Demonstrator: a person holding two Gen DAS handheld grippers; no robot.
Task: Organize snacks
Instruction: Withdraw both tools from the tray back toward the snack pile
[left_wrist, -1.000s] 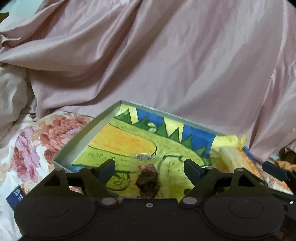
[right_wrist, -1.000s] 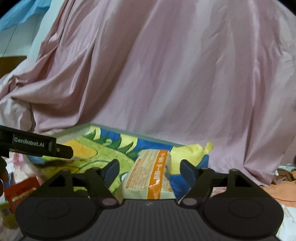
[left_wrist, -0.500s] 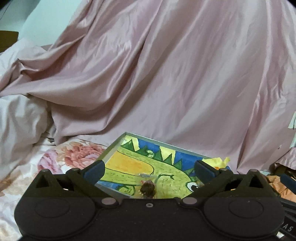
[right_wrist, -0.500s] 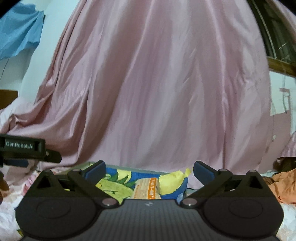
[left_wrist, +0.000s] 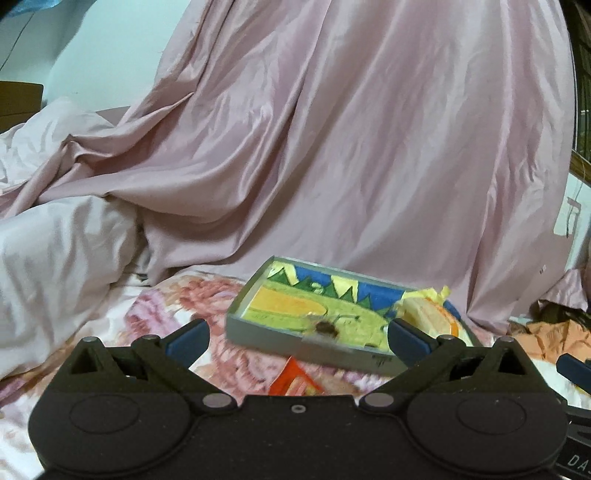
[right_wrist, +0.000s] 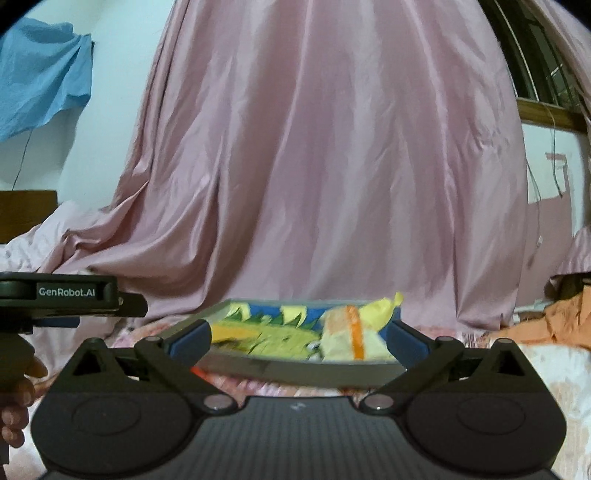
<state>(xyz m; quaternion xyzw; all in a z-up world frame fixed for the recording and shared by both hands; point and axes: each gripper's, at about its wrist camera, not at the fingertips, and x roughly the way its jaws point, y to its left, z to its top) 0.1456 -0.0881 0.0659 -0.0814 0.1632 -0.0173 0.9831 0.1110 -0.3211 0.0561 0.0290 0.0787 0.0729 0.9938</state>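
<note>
A shallow grey tray (left_wrist: 266, 336) with a painted green, yellow and blue lining lies on a flowered bedsheet. Inside it rest a small dark snack in a clear wrapper (left_wrist: 325, 327) and a pale packet with an orange stripe (left_wrist: 430, 314), the latter at the tray's right end (right_wrist: 349, 334). My left gripper (left_wrist: 297, 338) is open and empty, held back from the tray. In the right wrist view, the tray (right_wrist: 295, 371) sits ahead of my right gripper (right_wrist: 299, 338), which is open and empty too. A red-orange packet (left_wrist: 293, 380) lies on the sheet in front of the tray.
Pink satin cloth (left_wrist: 332, 147) drapes high behind the tray. A white quilt (left_wrist: 55, 251) is heaped at the left. Orange cloth (right_wrist: 565, 321) lies at the right. The other handheld gripper (right_wrist: 62, 295) and a hand (right_wrist: 18, 391) show at the left of the right wrist view.
Both grippers have pulled back and up from the tray, which now looks smaller and farther. Their fingers stand wider apart. The snack and the striped packet stay in the tray.
</note>
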